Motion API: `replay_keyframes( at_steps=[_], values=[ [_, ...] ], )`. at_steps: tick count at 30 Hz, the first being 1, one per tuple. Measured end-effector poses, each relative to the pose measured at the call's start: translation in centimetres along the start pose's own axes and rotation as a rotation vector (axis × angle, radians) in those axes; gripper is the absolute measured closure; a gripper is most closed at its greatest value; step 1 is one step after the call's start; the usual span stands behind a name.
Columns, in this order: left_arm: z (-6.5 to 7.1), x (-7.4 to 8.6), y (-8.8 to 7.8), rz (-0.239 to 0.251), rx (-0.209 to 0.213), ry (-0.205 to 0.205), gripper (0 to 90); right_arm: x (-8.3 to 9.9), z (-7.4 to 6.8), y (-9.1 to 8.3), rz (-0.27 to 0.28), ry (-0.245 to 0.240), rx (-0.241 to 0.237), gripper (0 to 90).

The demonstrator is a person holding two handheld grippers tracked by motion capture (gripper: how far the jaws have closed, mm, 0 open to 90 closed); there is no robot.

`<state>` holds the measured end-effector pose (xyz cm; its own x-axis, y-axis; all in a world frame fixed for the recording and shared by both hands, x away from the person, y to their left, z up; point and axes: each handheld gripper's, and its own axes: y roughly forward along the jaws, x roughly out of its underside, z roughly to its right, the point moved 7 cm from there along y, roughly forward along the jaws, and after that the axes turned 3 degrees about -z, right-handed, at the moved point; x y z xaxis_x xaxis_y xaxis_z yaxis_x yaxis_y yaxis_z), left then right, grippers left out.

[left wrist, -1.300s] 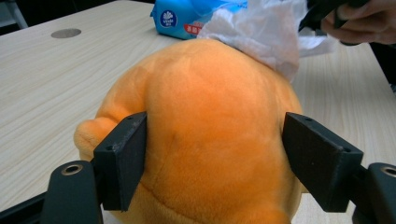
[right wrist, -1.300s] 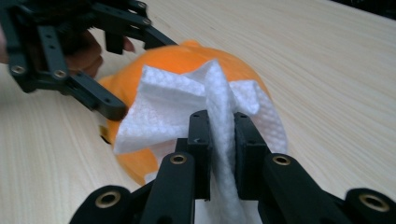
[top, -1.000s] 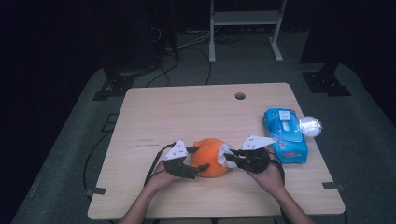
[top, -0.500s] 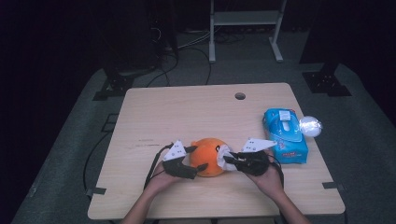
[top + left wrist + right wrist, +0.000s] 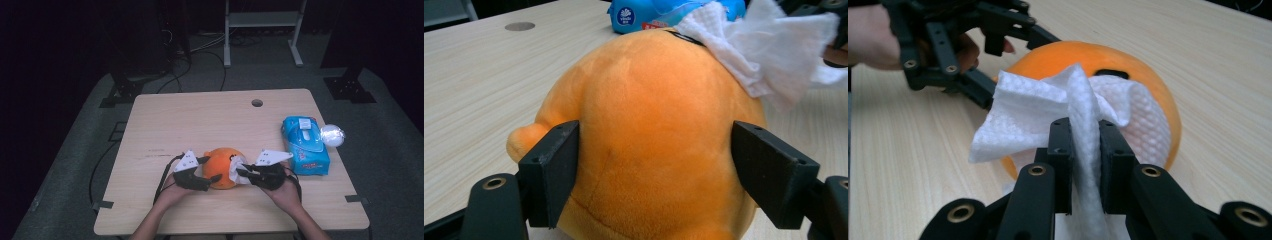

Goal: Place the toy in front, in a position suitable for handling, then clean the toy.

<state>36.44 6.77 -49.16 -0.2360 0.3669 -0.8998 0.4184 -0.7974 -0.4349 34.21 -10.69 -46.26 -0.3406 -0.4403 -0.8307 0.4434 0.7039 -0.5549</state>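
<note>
Left tool (image 5: 656,165) clamped on plush (image 5: 649,150) – seemingly squeezing (sides dented); right tool (image 5: 1083,160) pinches wipe (image 5: 1048,115) against plush.

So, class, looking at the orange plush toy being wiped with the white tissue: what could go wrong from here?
1. The left gripper clamps the orange plush toy only by its soft sides; a firm wipe might squeeze it loose.
2. The right gripper pinches just a narrow fold of the white tissue, so it could tear or slip out.
</note>
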Motion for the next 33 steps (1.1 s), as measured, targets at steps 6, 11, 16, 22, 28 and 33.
replay_keyframes(
  at_steps=[6,11,16,22,28,33],
  values=[
    [-0.2,0.0,0.0,-0.007,0.002,-0.018,22.1,0.0,0.5,0.3,0.004,0.026,-0.002,77.8],
    [-0.3,-0.1,0.1,-0.014,0.004,-0.021,22.0,0.1,0.9,0.4,0.007,0.028,-0.006,77.9],
    [-0.2,-0.1,0.1,-0.024,0.000,-0.032,21.9,0.4,1.5,0.1,0.001,0.036,0.034,77.8],
    [-0.4,0.2,-0.1,-0.019,0.002,-0.045,21.9,-0.7,-0.6,0.0,0.029,-0.010,0.009,77.8],
    [-0.5,0.3,-0.1,-0.019,-0.001,-0.057,21.9,-0.6,-0.9,0.9,0.014,-0.024,-0.016,77.8],
    [-0.3,0.2,0.0,-0.029,-0.018,-0.046,21.9,0.1,0.6,0.2,0.004,0.005,0.032,77.7]
  ],
)
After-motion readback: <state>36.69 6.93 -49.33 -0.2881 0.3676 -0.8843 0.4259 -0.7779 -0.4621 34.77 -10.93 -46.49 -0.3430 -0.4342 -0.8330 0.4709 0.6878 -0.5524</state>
